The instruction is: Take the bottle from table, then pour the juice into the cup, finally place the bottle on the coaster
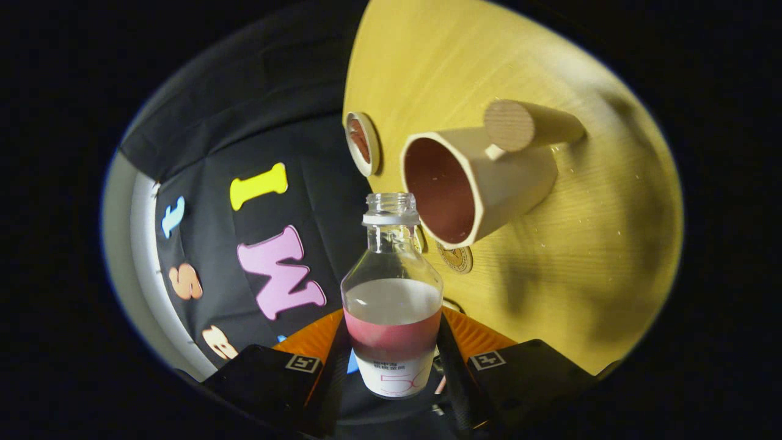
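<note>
Pale wooden table [464,55] with soft shadows beside the black cloth wall [256,104].

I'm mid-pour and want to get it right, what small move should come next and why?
Probably tip the bottle a little further toward the cup. The gripper is shut on the bottle, its open mouth sits just short of the cup's rim, and the juice lies low in the body, not at the neck.

The bottle [393,287] at lower centre is clear, glossy plastic with a paper label. The cup [482,180] at upper right looks smooth and matt, with a round wood-grained handle. The desk [550,256] is pale, fine-grained wood with a soft sheen.
</note>
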The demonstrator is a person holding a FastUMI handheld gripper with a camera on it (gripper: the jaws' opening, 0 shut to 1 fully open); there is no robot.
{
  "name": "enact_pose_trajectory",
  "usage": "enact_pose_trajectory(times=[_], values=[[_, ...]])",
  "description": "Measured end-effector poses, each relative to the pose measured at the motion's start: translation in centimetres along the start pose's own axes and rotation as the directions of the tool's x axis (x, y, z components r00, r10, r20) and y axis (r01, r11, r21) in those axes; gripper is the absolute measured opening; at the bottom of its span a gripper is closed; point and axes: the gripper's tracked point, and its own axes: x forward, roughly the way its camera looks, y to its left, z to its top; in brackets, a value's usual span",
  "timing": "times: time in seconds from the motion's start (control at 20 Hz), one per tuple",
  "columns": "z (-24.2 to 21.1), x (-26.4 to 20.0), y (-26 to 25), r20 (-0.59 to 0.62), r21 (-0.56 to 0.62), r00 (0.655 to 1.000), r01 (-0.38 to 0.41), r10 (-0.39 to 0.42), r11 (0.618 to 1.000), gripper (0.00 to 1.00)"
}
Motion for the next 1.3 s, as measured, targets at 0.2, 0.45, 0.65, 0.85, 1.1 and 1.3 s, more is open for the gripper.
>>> enact_pose_trajectory(times=[0.2,0.45,0.65,0.85,1.1,1.3], values=[[-0.1,-0.2,0.8,0.061,-0.250,0.998,-0.019,0.035,0.968,0.74],[0.0,-1.3,2.5,0.141,-0.579,0.987,0.023,0.072,0.815,0.74],[0.4,-2.1,4.1,0.208,-0.784,0.971,0.096,0.115,0.613,0.73],[-1.2,-2.6,6.7,0.232,-0.934,0.961,0.176,0.153,0.310,0.74],[-6.6,-1.9,12.3,0.143,-0.971,0.946,0.190,0.290,-0.142,0.74],[-10.2,0.8,16.2,0.061,-0.965,0.901,0.163,0.430,-0.204,0.74]])
